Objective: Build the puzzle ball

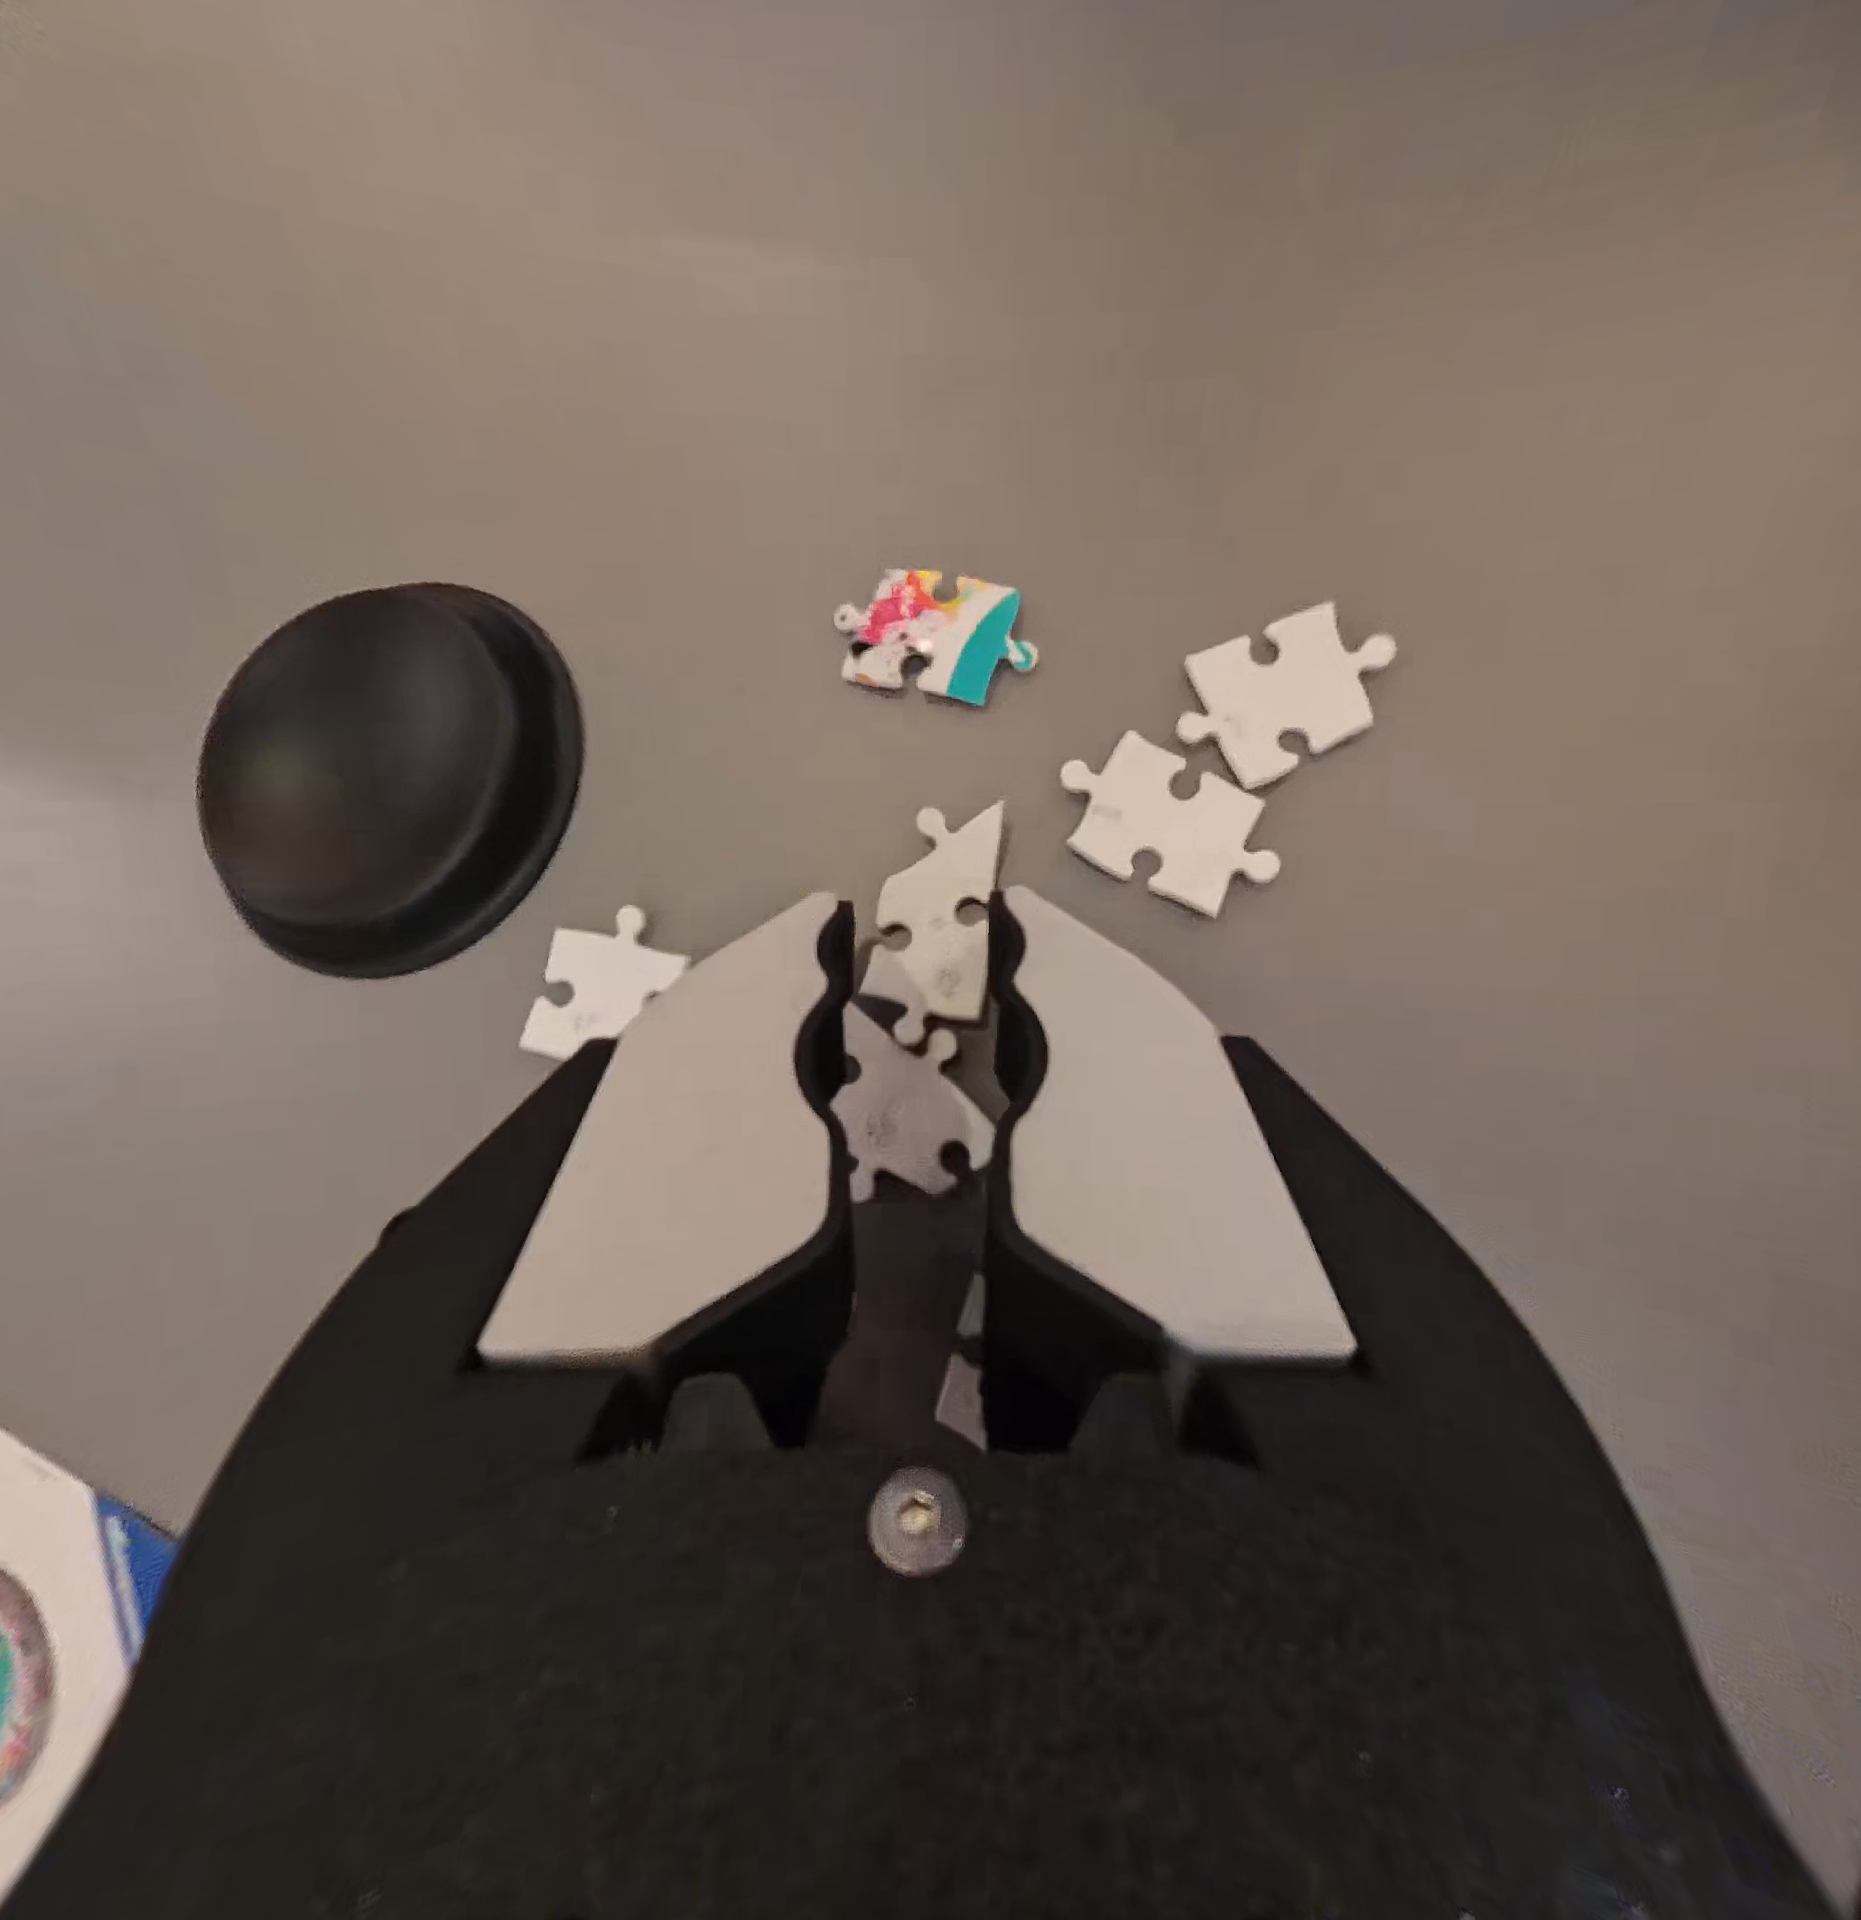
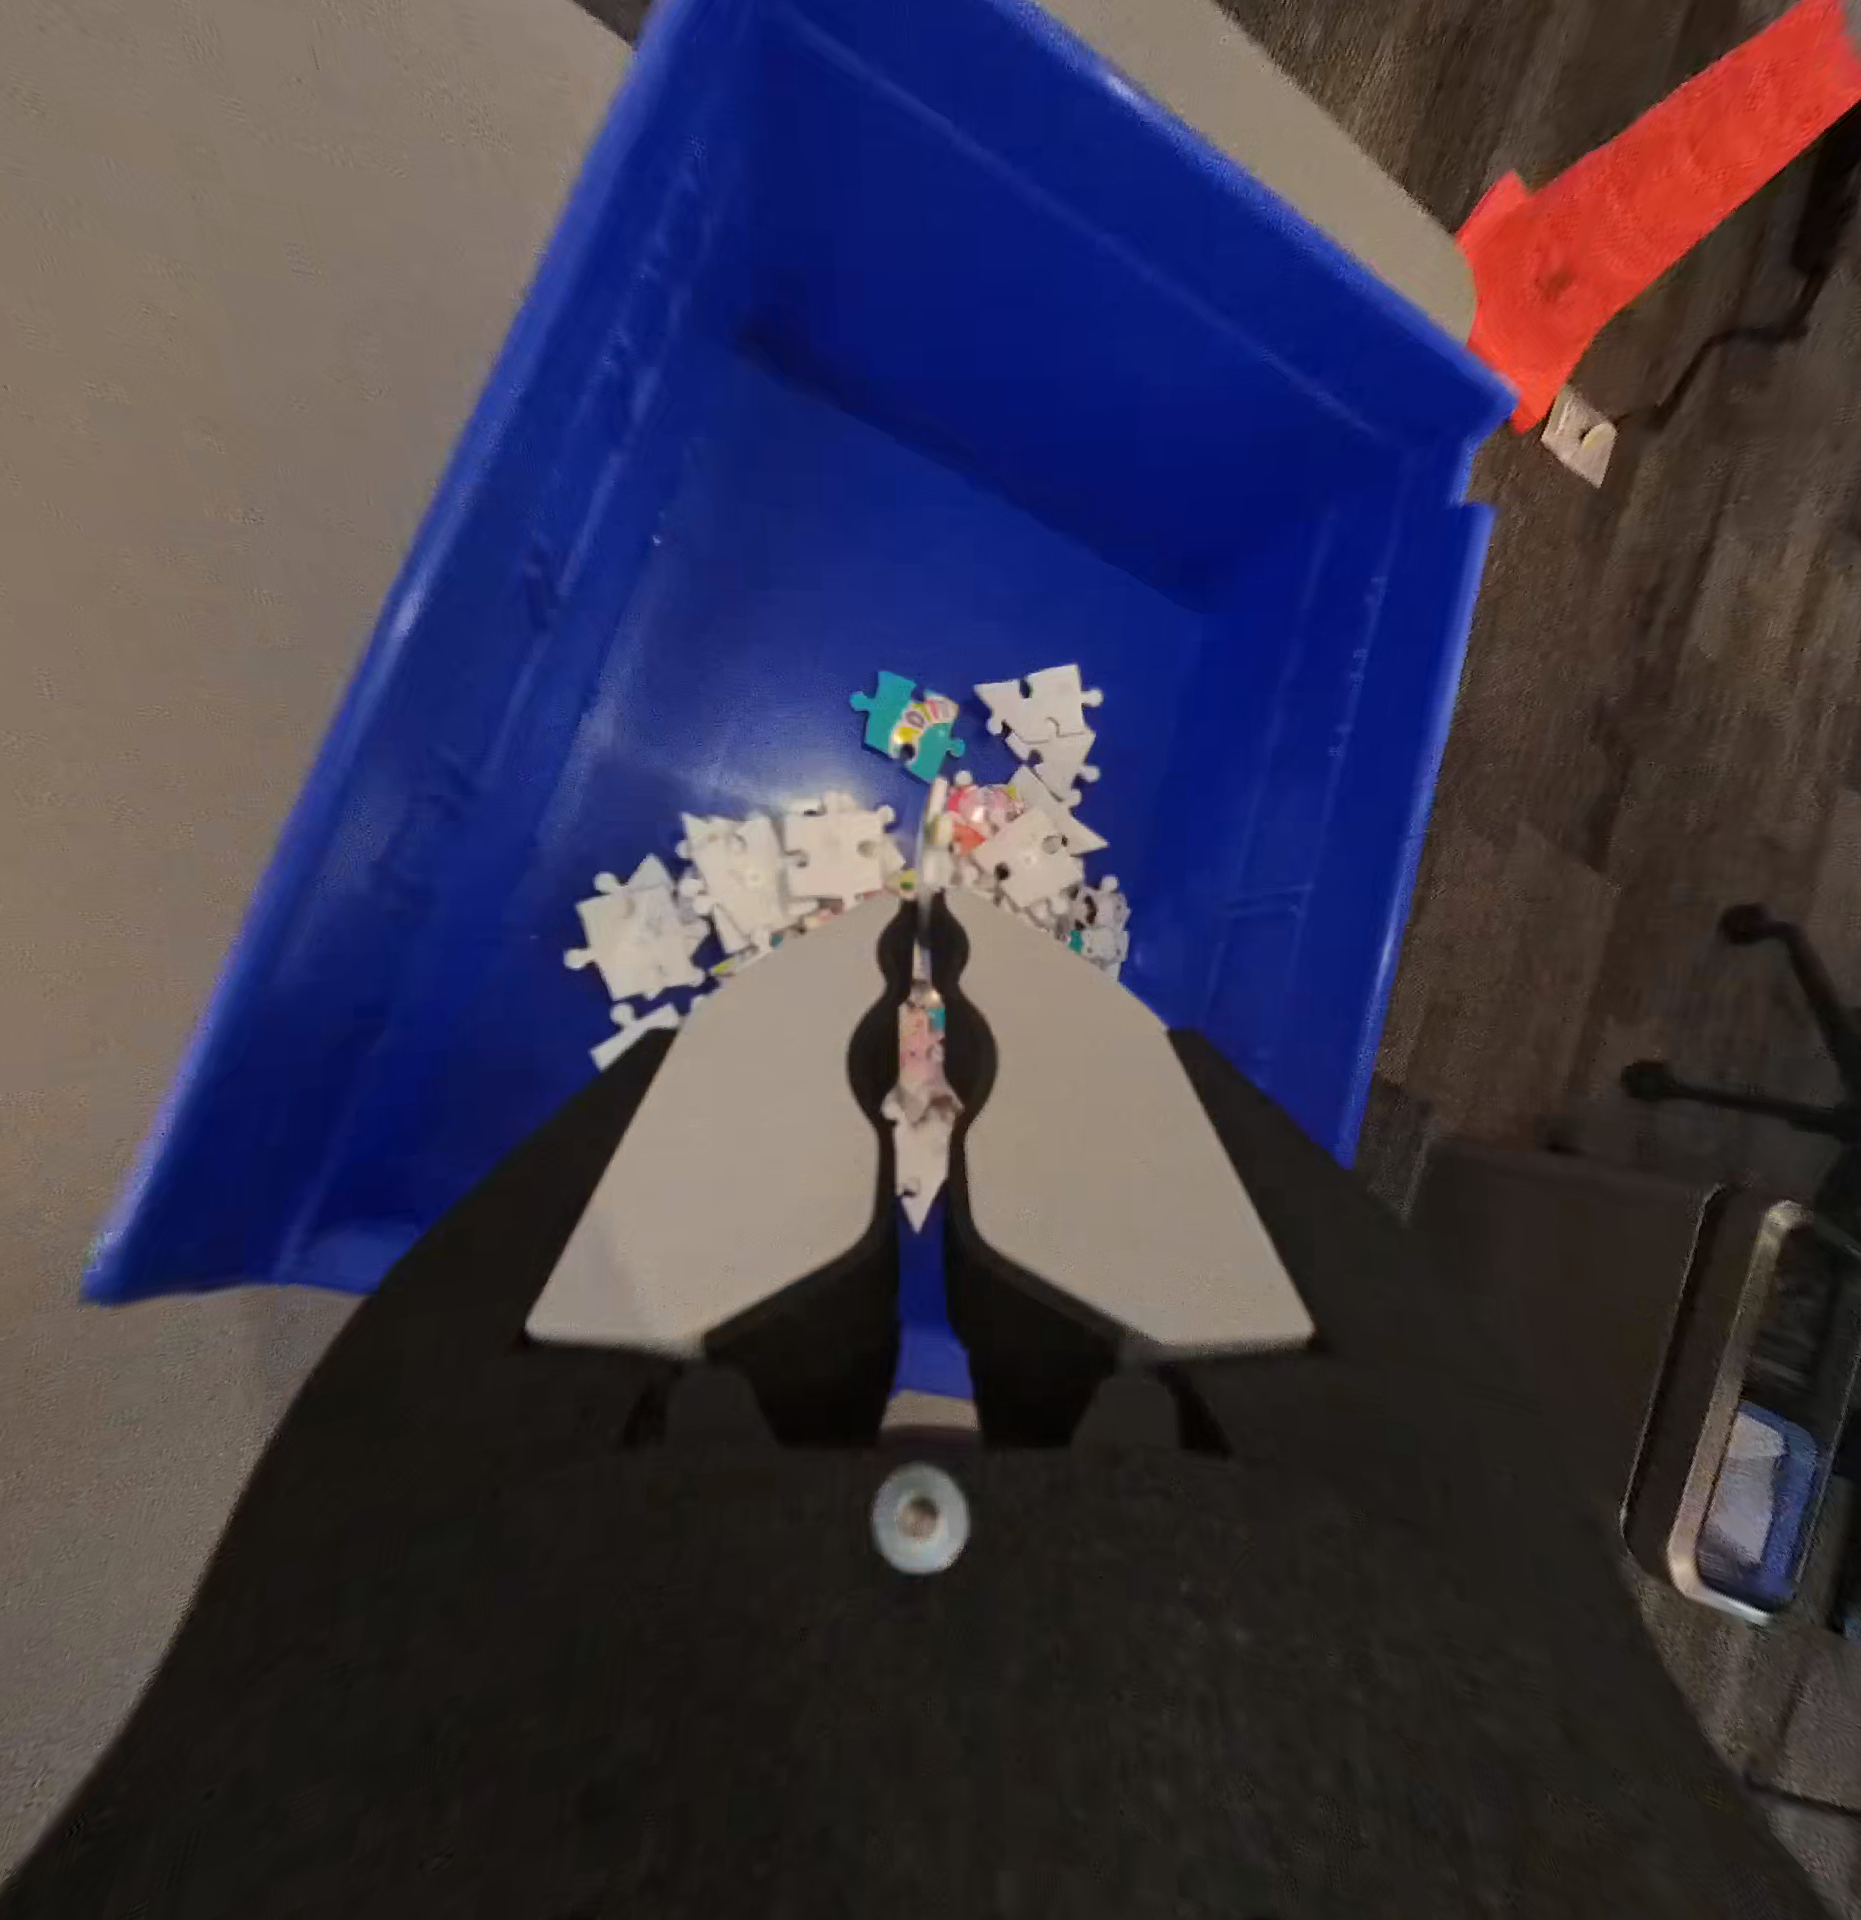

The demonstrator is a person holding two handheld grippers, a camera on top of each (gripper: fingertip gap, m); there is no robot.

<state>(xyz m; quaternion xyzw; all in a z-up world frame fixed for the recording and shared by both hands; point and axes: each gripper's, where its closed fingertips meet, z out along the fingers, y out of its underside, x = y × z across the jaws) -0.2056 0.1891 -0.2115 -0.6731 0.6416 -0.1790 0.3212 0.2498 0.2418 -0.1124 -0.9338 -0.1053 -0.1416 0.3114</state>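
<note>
In the left wrist view my left gripper (image 1: 921, 910) is open low over the grey table (image 1: 905, 364). A white, face-down puzzle piece (image 1: 957, 862) stands between the pads; it lies against the right pad, with a gap to the left pad. A second white piece (image 1: 905, 1117) lies below the jaws. A black dome (image 1: 386, 774) sits to the left. In the right wrist view my right gripper (image 2: 924, 916) is shut on a printed puzzle piece (image 2: 934, 840), seen edge-on and sticking out past the tips. It is above a blue bin (image 2: 1009, 312) holding several loose pieces (image 2: 760, 873).
On the table lie a colourful face-up piece (image 1: 931, 644), two white pieces at right (image 1: 1284, 707) (image 1: 1165, 821) and one at left (image 1: 593, 987). A printed sheet (image 1: 22, 1621) lies at the lower left. The bin stands near the table's edge; red tape (image 2: 1653, 197) and a chair base (image 2: 1799, 1049) are on the floor. About 45 cm separates my left fingertips from my right. The black dome (image 1: 386, 774) is about 9 cm from my left fingertips and 45 cm from my right.
</note>
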